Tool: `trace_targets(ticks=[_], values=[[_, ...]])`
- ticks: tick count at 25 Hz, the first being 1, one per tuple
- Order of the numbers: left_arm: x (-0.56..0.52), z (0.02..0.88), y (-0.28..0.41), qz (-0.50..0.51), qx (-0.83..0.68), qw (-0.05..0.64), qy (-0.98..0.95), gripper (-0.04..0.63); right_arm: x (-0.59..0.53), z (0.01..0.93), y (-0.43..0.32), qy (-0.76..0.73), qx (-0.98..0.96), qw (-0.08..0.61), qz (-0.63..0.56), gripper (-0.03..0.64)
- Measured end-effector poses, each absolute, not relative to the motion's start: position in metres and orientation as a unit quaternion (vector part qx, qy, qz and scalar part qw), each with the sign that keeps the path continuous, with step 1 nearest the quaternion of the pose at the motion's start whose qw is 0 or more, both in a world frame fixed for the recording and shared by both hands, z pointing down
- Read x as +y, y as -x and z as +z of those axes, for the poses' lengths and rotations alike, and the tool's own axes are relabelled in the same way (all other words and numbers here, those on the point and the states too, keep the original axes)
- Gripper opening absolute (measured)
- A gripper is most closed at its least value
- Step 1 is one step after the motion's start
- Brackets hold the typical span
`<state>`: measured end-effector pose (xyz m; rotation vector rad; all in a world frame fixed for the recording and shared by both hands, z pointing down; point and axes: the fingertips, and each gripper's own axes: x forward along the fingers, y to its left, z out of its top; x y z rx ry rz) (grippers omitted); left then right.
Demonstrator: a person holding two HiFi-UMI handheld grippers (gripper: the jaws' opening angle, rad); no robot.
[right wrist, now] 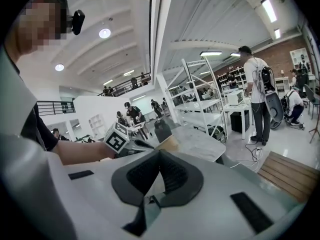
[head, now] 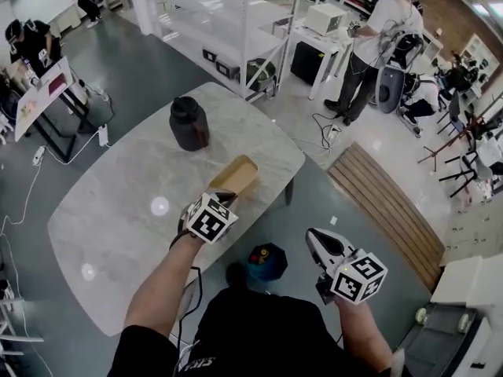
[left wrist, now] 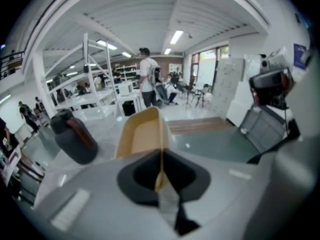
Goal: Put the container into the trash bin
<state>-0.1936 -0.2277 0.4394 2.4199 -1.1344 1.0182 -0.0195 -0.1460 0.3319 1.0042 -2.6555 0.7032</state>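
1. Two grippers are in view. The left gripper (left wrist: 161, 156) has its jaws pinched on one thin end wall of the tan container (left wrist: 142, 134). The right gripper (right wrist: 159, 156) has its jaws pressed together with nothing between them and is held off the table's edge, well apart.
2. The container (head: 236, 173) juts forward from the left gripper (head: 223, 196) over the near edge of the marble table (head: 118, 210). The dark bin (head: 189, 122) stands further in on the table, apart from the container.
3. Risk: the hold is on a single wall at one end, so the container could swing, slip or buckle in transit.
4. Risk: the container looks long against the bin's top. Whether the bin's mouth is open cannot be told, and a skewed entry could jam or tip the bin.
5. Writing: only the square markers on the gripper cubes show. No brand or label is legible.
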Motion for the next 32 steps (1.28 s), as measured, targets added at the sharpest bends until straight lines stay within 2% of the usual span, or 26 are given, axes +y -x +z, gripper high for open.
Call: trace_targets(ticks=[5, 10, 18, 25, 32], values=[[-0.182, 0.415, 0.165, 0.344, -0.405, 0.137, -0.836, 0.023, -0.118, 0.328, -0.007, -0.328, -0.909, 0.094, 0.239, -0.006], [-0.125, 0.419, 0.111, 0.332, -0.407, 0.143, -0.839, 0.023, -0.076, 0.343, -0.048, -0.337, -0.909, 0.111, 0.219, -0.006], [-0.055, 0.429, 0.039, 0.321, -0.397, 0.177, -0.842, 0.023, -0.015, 0.370, -0.095, -0.340, -0.895, 0.114, 0.263, -0.006], [-0.035, 0.450, 0.018, 0.327, -0.358, 0.197, -0.852, 0.023, -0.004, 0.379, -0.106, -0.368, -0.879, 0.115, 0.279, -0.006], [-0.030, 0.508, 0.014, 0.357, -0.319, 0.224, -0.849, 0.023, 0.000, 0.422, -0.077, -0.340, -0.874, 0.142, 0.316, -0.006]])
